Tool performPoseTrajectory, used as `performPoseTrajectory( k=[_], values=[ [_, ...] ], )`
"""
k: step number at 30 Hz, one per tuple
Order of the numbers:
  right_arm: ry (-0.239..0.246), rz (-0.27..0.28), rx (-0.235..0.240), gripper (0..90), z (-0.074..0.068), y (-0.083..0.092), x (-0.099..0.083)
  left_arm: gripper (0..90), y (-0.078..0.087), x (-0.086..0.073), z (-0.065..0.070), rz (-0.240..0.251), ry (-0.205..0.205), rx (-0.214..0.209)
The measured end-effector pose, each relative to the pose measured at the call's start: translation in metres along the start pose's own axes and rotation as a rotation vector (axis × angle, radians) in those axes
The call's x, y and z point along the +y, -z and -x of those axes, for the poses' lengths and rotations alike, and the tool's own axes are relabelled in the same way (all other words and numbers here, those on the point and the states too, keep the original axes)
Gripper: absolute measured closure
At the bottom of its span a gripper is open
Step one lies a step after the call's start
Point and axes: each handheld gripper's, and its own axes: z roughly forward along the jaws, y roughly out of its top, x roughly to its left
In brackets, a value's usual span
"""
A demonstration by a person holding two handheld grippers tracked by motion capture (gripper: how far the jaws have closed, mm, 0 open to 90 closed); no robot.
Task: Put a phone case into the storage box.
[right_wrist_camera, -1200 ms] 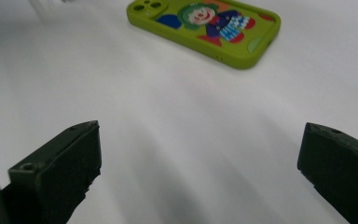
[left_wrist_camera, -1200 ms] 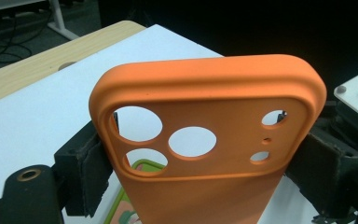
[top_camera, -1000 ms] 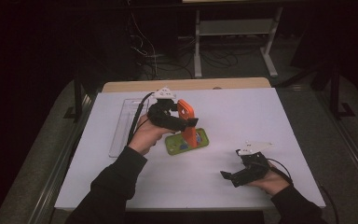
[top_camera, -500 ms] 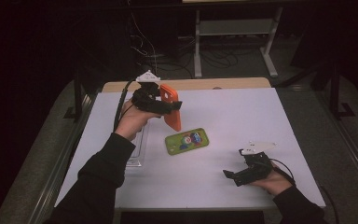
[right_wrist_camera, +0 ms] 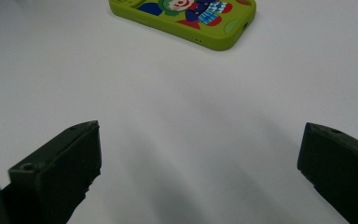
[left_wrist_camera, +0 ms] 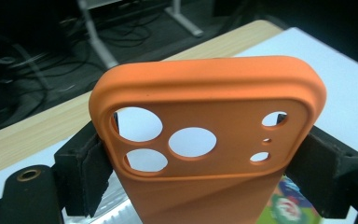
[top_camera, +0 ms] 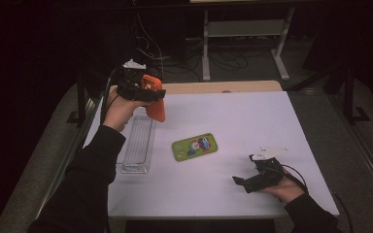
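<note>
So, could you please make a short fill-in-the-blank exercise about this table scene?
1. The left gripper holds a phone case of ____ colour.
2. The green phone case lies flat on the ____ table.
3. The jaws of the right gripper are ____, with nothing between them.
4. The clear tray lies to the ____ of the green phone case in the high view.

Missing words: orange; white; open; left

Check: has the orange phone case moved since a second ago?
Yes. The orange phone case, clamped in the left gripper, went from beside the green phone up-left, over the clear tray.
</note>
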Motion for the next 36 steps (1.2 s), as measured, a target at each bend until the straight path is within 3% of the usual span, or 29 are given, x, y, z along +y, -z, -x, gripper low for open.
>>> performPoseTrajectory(
  k=[4, 5, 10, 18, 23, 32, 36],
  values=[
    [0.007, 0.008, -0.001, 0.0, 0.001, 0.000, 0.000, 15.5, -0.003, 0.000, -0.012, -0.028, 0.032, 0.064],
    [0.007, 0.009, -0.002, 0.0, 0.001, 0.000, 0.000, 15.4, -0.005, -0.001, -0.015, -0.046, 0.030, 0.113],
    [0.009, 0.008, -0.004, 0.0, 0.001, 0.000, 0.000, 15.4, -0.012, -0.003, -0.025, -0.069, 0.066, 0.175],
    [0.002, 0.019, 0.003, 0.0, -0.001, 0.002, 0.002, 15.3, -0.026, -0.007, -0.045, -0.096, 0.164, 0.297],
    [0.015, 0.033, 0.008, 0.0, -0.001, 0.003, 0.003, 15.3, -0.036, -0.009, -0.052, -0.102, 0.201, 0.335],
    [0.007, 0.043, 0.014, 0.0, -0.003, 0.004, 0.005, 15.0, -0.057, -0.015, -0.057, -0.146, 0.227, 0.411],
    [0.017, 0.043, 0.017, 0.0, -0.003, 0.004, 0.005, 14.9, -0.064, -0.017, -0.059, -0.162, 0.234, 0.418]
  ],
)
